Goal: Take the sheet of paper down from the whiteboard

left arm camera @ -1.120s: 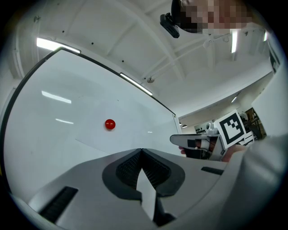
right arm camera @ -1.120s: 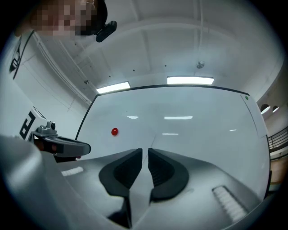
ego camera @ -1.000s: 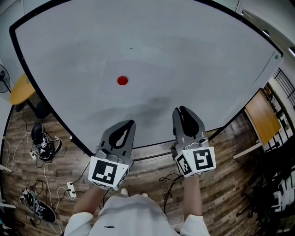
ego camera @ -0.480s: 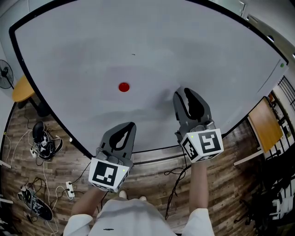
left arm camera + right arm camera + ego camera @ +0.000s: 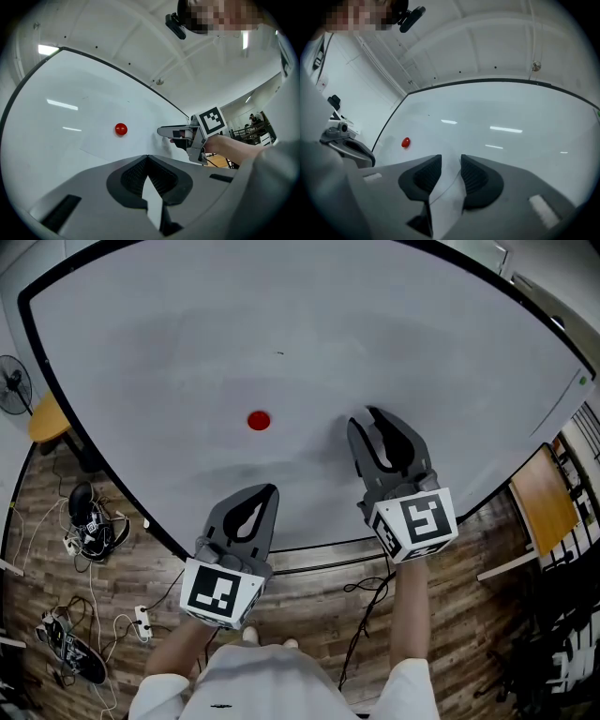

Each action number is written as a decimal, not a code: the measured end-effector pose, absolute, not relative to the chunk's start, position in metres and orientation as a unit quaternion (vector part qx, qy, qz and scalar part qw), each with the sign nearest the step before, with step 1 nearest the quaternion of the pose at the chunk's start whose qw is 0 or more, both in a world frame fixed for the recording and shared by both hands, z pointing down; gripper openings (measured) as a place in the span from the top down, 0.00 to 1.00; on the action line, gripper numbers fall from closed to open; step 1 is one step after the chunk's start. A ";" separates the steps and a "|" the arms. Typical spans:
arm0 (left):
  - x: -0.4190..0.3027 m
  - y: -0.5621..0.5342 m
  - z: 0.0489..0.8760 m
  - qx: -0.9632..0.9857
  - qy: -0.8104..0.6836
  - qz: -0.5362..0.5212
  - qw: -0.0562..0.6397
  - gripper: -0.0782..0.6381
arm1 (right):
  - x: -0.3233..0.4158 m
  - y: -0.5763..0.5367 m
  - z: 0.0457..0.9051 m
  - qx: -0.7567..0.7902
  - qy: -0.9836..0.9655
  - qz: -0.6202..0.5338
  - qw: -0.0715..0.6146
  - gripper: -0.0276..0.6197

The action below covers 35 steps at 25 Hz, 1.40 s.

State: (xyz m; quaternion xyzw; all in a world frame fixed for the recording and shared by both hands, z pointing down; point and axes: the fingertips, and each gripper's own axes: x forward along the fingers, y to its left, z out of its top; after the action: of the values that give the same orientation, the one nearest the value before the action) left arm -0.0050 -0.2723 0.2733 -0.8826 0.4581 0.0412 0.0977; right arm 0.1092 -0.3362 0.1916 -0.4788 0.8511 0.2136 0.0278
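A white sheet of paper lies flat on the whiteboard, pinned by a round red magnet. My right gripper is raised against the board to the right of the magnet, jaws open. In the right gripper view a paper edge runs across the gap between the pads; I cannot tell whether it touches them. My left gripper is shut on nothing, low by the board's bottom frame, below the magnet. The left gripper view shows the magnet, the sheet and the right gripper.
The board's black frame runs just behind the grippers. On the wooden floor below left lie shoes, cables and a power strip. A yellow round table stands at left, a wooden desk at right.
My right gripper rose up the board to the level of the magnet and its jaws opened wide. The left gripper stayed put and shut.
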 end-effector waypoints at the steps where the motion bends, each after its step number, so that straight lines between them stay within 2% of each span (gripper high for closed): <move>1: -0.006 -0.273 0.273 -0.882 0.458 0.042 0.098 0.88 | 0.109 -0.336 0.193 -0.480 0.851 0.213 0.026 0.76; 5: -0.005 -0.274 0.275 -0.883 0.457 0.043 0.096 0.88 | 0.112 -0.339 0.200 -0.488 0.849 0.200 0.015 0.78; 7: -0.004 -0.274 0.276 -0.884 0.455 0.042 0.094 0.88 | 0.116 -0.340 0.202 -0.494 0.846 0.197 0.016 0.85; 12: -0.003 -0.271 0.272 -0.886 0.452 0.044 0.098 0.88 | 0.115 -0.334 0.200 -0.498 0.843 0.202 0.015 0.94; 31: 0.002 -0.261 0.259 -0.891 0.440 0.038 0.104 0.88 | 0.111 -0.317 0.197 -0.498 0.842 0.208 0.015 0.94; 35: -0.005 -0.263 0.245 -0.879 0.458 0.037 0.126 0.80 | 0.111 -0.318 0.196 -0.498 0.843 0.205 0.019 0.94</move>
State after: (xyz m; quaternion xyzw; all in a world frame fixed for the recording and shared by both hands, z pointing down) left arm -0.0045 -0.2632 0.2452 -0.8793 0.4578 0.0373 0.1256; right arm 0.1106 -0.3176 0.1963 -0.4978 0.8425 0.2048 0.0195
